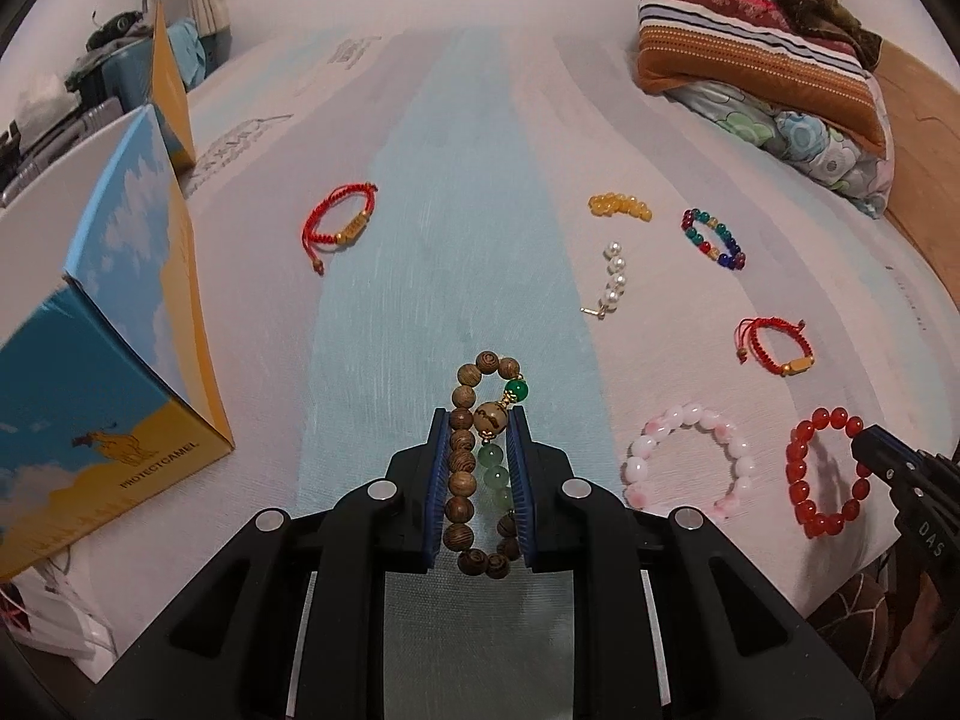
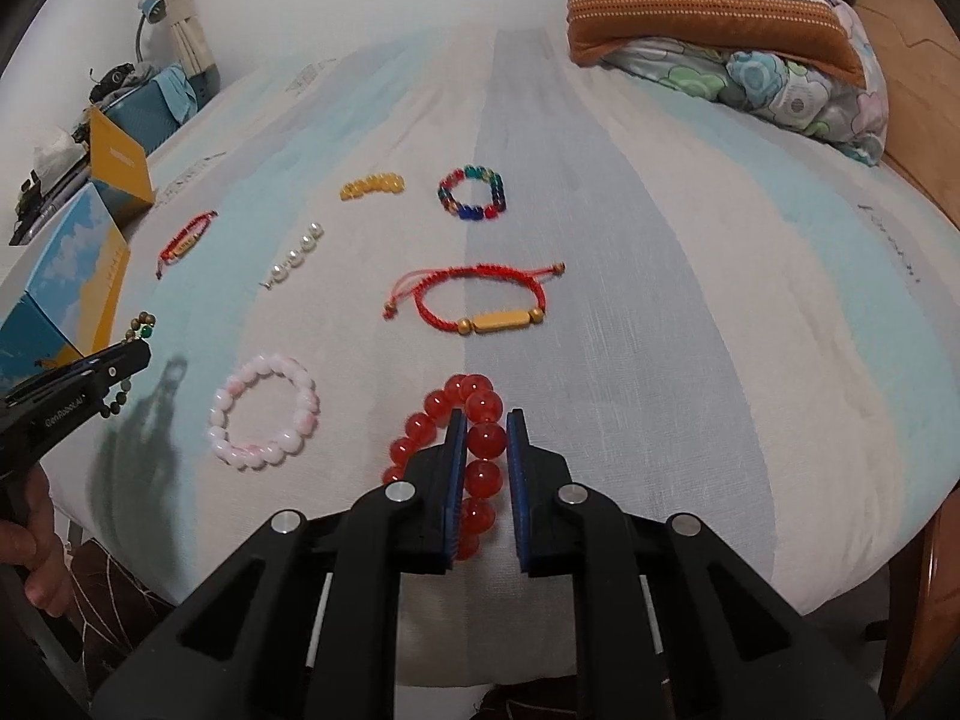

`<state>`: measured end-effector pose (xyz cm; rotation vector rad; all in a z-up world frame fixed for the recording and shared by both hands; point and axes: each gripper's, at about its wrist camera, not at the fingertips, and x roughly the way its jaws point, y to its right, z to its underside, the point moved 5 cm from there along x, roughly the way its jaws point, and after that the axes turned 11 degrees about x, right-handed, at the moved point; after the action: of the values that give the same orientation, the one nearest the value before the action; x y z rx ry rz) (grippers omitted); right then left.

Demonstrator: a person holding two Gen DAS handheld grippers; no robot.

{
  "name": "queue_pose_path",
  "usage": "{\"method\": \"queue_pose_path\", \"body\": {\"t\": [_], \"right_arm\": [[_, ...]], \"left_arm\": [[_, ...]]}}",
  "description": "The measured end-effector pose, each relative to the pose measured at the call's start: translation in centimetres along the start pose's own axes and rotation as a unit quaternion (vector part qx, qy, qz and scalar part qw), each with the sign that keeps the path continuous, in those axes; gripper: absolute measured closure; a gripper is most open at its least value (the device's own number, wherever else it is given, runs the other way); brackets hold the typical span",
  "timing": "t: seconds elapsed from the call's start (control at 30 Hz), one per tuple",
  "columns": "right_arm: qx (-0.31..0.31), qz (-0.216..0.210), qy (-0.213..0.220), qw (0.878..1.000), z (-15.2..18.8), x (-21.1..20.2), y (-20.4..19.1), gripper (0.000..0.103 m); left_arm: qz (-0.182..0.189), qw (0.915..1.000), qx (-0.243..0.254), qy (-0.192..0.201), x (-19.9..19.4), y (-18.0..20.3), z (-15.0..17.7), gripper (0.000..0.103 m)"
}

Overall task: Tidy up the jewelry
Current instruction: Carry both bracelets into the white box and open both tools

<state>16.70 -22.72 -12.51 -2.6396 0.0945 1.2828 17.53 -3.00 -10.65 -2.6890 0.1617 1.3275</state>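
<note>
Left hand-held gripper (image 1: 479, 420) clamped on a brown wooden-bead bracelet with green stones (image 1: 477, 414), right hand-held gripper (image 2: 486, 417) pinching a glossy red round-bead bracelet (image 2: 483, 441), both just above the striped bed (image 2: 660, 300), pink-white bead bracelet (image 2: 264, 411) lying between them

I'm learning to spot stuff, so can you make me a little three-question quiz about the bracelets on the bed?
1. True or false: the left gripper holds the wooden bracelet.
2. Which bracelet is the right gripper shut on? A pink, B red bead, C pearl.
3. Fill in: the pink bracelet lies on the ____.

Key: 1 true. 2 B, the red bead bracelet. 3 bed.
</note>
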Motion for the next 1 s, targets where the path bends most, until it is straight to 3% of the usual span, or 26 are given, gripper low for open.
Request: {"method": "queue_pose_path", "body": {"t": [0.53, 1.0], "right_arm": [[-0.014, -0.012, 0.029, 0.999, -2.1, -2.3, -2.0, 0.090], [-0.034, -0.010, 0.067, 0.997, -6.6, -4.7, -4.4, 0.090]], "left_arm": [[0.000, 0.9998, 0.010, 0.017, -2.6, 0.1, -1.7, 0.085], [-0.005, 0.9990, 0.015, 0.043, -5.0, -0.4, -5.3, 0.085]]}}
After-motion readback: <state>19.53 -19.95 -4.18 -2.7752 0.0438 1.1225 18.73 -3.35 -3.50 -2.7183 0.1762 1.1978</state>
